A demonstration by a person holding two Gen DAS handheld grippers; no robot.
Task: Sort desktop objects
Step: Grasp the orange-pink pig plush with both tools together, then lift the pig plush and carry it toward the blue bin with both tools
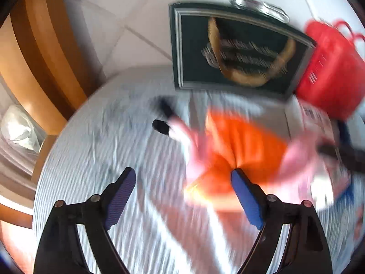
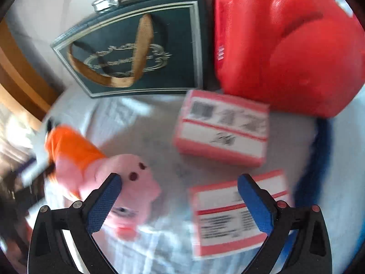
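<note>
A pink plush toy (image 2: 127, 182) in orange lies at lower left on the striped bench (image 2: 159, 246), touching the right hand-held gripper (image 2: 180, 182), whose jaws stand apart. The left hand-held gripper (image 1: 182, 178) is likewise apart and empty. Two pink boxes (image 2: 222, 127) lie near a red basket (image 2: 285, 45).

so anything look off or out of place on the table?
Yes: the pink plush toy in an orange top lies flopped on its side on the striped cloth, and the two pink-edged boxes sit askew to each other. No spill or damage visible; both views are blurred.
</note>
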